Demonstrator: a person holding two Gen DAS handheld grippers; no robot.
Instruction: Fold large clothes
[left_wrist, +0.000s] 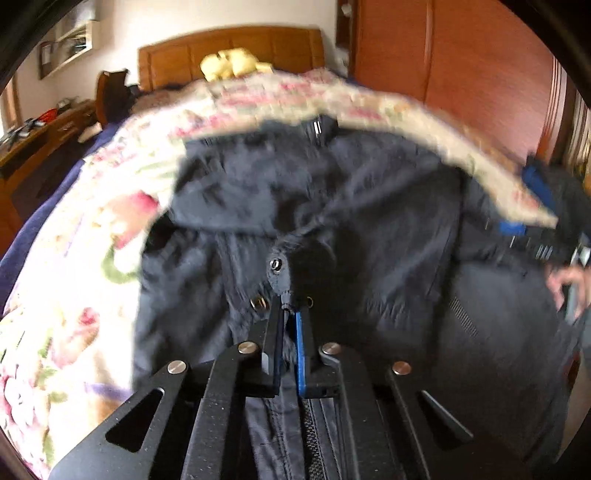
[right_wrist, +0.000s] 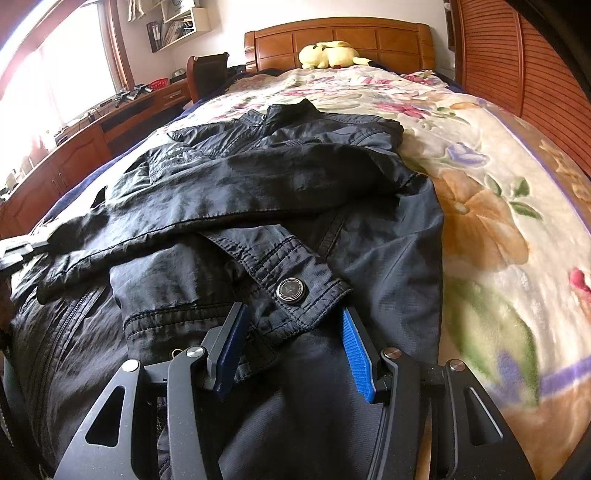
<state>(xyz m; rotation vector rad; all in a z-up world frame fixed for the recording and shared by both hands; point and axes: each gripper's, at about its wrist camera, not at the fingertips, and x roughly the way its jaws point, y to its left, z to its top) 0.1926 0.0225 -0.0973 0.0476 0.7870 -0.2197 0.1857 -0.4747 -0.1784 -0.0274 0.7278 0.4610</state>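
A large black jacket lies on the floral blanket of the bed, collar toward the headboard, one sleeve folded across its front. My left gripper is shut on the jacket's front edge by the zipper and snap buttons; that view is blurred, and the jacket fills it. My right gripper is open, its blue pads either side of the sleeve cuff with a metal snap button. The right gripper also shows at the right edge of the left wrist view.
A yellow plush toy lies against the wooden headboard. A wooden desk with small items and a chair stand left of the bed. A slatted wooden wardrobe stands on the right.
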